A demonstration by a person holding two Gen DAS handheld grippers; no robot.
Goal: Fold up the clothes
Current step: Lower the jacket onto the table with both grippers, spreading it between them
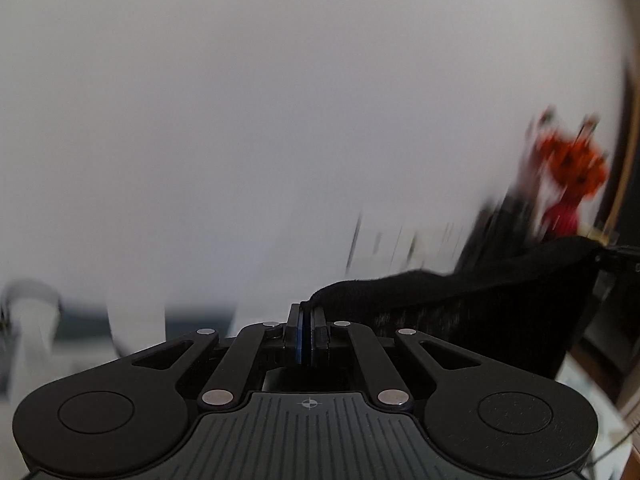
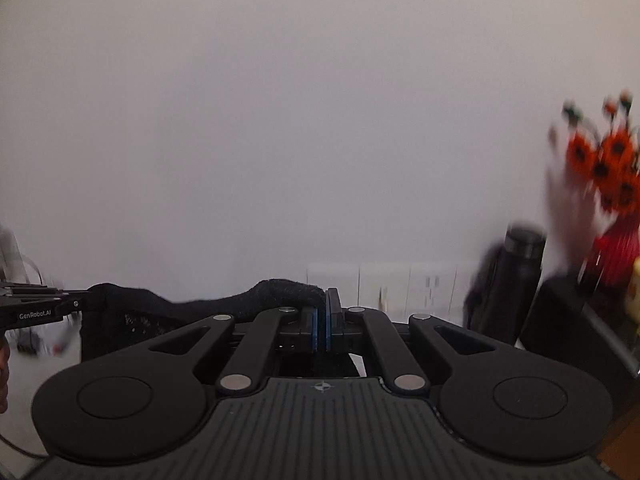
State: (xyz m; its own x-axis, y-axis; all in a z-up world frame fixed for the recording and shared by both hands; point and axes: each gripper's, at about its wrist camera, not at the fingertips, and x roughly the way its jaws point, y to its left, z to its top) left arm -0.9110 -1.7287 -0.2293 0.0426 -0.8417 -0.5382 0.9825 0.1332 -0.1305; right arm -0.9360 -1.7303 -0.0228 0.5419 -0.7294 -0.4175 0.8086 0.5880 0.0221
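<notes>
Currently held aloft between both grippers: black garment, dark knit fabric, stretched before a plain white wall.

Left gripper: jaws clenched on one corner of the garment, cloth bunched at the tips and running off rightward to the far edge of the left wrist view, where the other gripper's tip shows. Lower part of the cloth hanging loose beneath the taut top edge.

Right gripper: jaws pressed together on the opposite corner, fabric humped over the left finger and trailing leftward to the left gripper seen at the frame edge, lettered "GenRobot.AI".

Background, right side, blurred:
- orange flowers with dark centres, standing in a red vase
- black bottle, upright, just left of the vase
- further dark items near the bottle, kind not discernible

Background, left side of left wrist view: pale and dark shapes, too blurred to identify.
</notes>
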